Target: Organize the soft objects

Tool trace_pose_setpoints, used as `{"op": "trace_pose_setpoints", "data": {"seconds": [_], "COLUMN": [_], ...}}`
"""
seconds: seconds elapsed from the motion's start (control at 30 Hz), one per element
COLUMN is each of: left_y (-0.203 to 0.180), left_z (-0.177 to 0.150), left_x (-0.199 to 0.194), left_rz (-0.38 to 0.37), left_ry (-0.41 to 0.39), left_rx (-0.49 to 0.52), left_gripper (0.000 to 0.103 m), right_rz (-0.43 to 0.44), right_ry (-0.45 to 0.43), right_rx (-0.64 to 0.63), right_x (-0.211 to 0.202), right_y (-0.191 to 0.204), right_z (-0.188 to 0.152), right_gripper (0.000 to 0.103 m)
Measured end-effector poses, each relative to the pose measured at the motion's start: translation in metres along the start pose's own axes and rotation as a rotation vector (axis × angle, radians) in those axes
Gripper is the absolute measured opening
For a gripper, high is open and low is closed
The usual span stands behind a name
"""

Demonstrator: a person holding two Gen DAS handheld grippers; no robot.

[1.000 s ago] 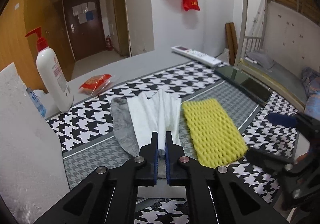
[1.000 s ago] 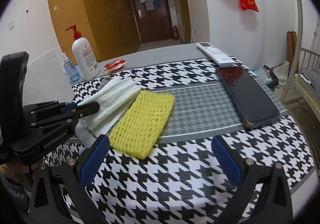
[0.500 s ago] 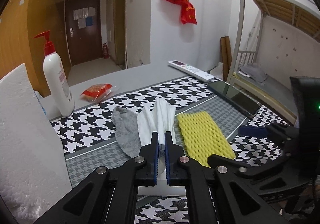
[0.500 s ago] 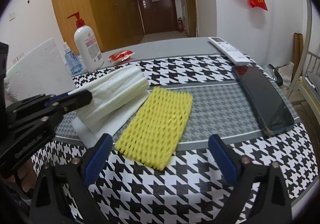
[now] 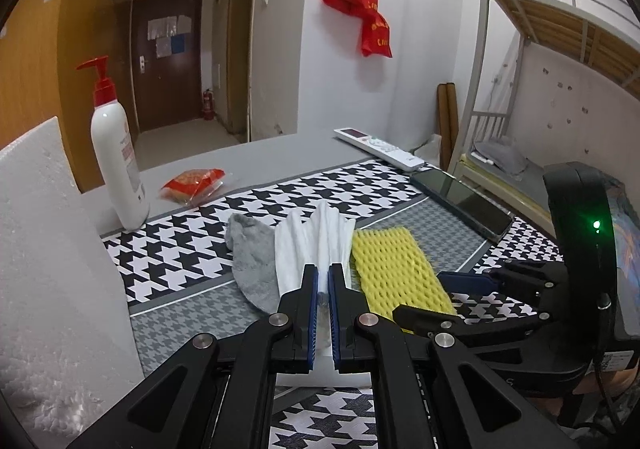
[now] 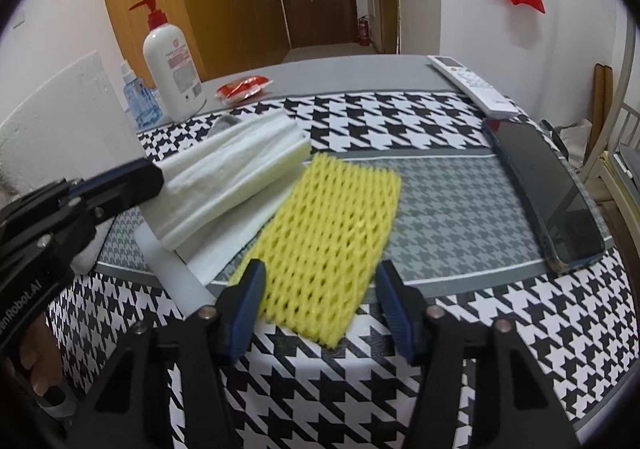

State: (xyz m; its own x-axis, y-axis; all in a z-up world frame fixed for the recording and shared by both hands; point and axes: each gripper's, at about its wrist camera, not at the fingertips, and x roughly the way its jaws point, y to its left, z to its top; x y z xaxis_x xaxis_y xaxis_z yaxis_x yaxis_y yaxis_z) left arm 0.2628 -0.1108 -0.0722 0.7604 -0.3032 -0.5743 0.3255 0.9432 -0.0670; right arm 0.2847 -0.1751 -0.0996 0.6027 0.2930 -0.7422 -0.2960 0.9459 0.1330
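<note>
My left gripper (image 5: 323,277) is shut on the near end of a white cloth (image 5: 316,241), lifting it off the houndstooth table mat; the cloth also shows in the right wrist view (image 6: 232,185). A grey sock (image 5: 250,269) lies to its left. A yellow foam net (image 6: 332,237) lies flat to the cloth's right, also seen in the left wrist view (image 5: 394,269). My right gripper (image 6: 320,285) is open, its two fingers either side of the net's near end, not closed on it.
A white pump bottle (image 5: 116,153), a red snack packet (image 5: 192,181), a white remote (image 5: 380,149) and a dark phone (image 6: 548,205) lie on the table. A white foam block (image 5: 44,249) stands at the left. A small blue bottle (image 6: 138,97) stands behind it.
My right gripper has moved forward to the yellow net and narrowed its opening around the net's near end. The left gripper has kept hold of the white cloth and raised it.
</note>
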Motion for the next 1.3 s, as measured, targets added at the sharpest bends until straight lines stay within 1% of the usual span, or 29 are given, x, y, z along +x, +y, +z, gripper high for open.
{"op": "trace_pose_setpoints", "data": {"seconds": [0.1, 0.13, 0.17, 0.2, 0.23, 0.27, 0.3, 0.33, 0.37, 0.5, 0.6, 0.77, 0.97, 1.03, 1.1, 1.13, 1.17, 1.23, 1.27, 1.3], "left_y": [0.000, 0.000, 0.000, 0.000, 0.000, 0.001, 0.001, 0.001, 0.000, -0.008, -0.014, -0.018, -0.025, -0.024, -0.022, -0.022, -0.022, -0.021, -0.021, -0.021], "left_z": [0.000, -0.001, -0.001, -0.001, -0.001, -0.001, -0.001, -0.001, -0.001, -0.004, -0.006, -0.008, -0.010, -0.010, -0.010, -0.011, -0.011, -0.011, -0.011, -0.010], "left_x": [0.002, 0.002, 0.001, 0.001, 0.002, 0.002, 0.001, 0.000, -0.002, 0.002, 0.007, 0.016, 0.026, 0.029, 0.034, 0.035, 0.037, 0.038, 0.038, 0.037], "left_rz": [0.004, 0.006, 0.008, 0.013, 0.020, 0.024, 0.023, 0.021, 0.019, 0.007, 0.010, 0.041, 0.077, 0.075, 0.078, 0.078, 0.071, 0.067, 0.070, 0.072], "left_ry": [0.010, 0.010, 0.011, 0.011, 0.013, 0.015, 0.014, 0.009, 0.002, 0.016, 0.033, 0.059, 0.099, 0.115, 0.137, 0.146, 0.154, 0.159, 0.158, 0.155], "left_rx": [0.005, 0.006, 0.006, 0.005, 0.005, 0.003, -0.004, -0.007, -0.001, 0.039, 0.067, 0.091, 0.125, 0.124, 0.117, 0.115, 0.114, 0.115, 0.114, 0.111], "left_gripper": [0.007, 0.009, 0.011, 0.018, 0.033, 0.042, 0.055, 0.061, 0.062, 0.066, 0.066, 0.066, 0.065, 0.048, 0.044, 0.043, 0.042, 0.034, 0.031, 0.026], "right_rz": [0.001, 0.003, 0.005, 0.006, 0.007, 0.008, 0.005, 0.000, -0.004, -0.024, -0.039, -0.066, -0.069, -0.061, -0.063, -0.060, -0.058, -0.061, -0.059, -0.055], "right_ry": [0.001, 0.003, 0.003, 0.003, 0.001, -0.002, -0.006, -0.010, -0.014, -0.022, -0.029, -0.033, -0.029, -0.029, -0.027, -0.026, -0.024, -0.022, -0.023, -0.023], "right_rx": [-0.008, -0.013, -0.016, -0.020, -0.022, -0.020, -0.017, -0.016, -0.009, 0.017, 0.038, 0.076, 0.075, 0.084, 0.090, 0.101, 0.108, 0.115, 0.120, 0.124], "right_x": [0.002, 0.003, 0.004, 0.004, 0.004, 0.003, 0.001, 0.000, -0.003, -0.010, -0.019, -0.031, -0.034, -0.034, -0.034, -0.035, -0.035, -0.035, -0.035, -0.036], "right_y": [0.002, 0.003, 0.004, 0.005, 0.006, 0.006, 0.006, 0.005, 0.003, -0.008, -0.018, -0.033, -0.035, -0.037, -0.038, -0.039, -0.041, -0.043, -0.044, -0.045], "right_z": [0.000, -0.001, 0.000, -0.001, -0.001, -0.001, -0.001, -0.001, -0.001, -0.006, -0.012, -0.022, -0.029, -0.029, -0.030, -0.030, -0.030, -0.031, -0.031, -0.031], "right_gripper": [0.057, 0.054, 0.048, 0.046, 0.040, 0.032, 0.028, 0.019, 0.014, 0.014, 0.014, 0.014, 0.014, 0.014, 0.015, 0.021, 0.024, 0.034, 0.038, 0.039]}}
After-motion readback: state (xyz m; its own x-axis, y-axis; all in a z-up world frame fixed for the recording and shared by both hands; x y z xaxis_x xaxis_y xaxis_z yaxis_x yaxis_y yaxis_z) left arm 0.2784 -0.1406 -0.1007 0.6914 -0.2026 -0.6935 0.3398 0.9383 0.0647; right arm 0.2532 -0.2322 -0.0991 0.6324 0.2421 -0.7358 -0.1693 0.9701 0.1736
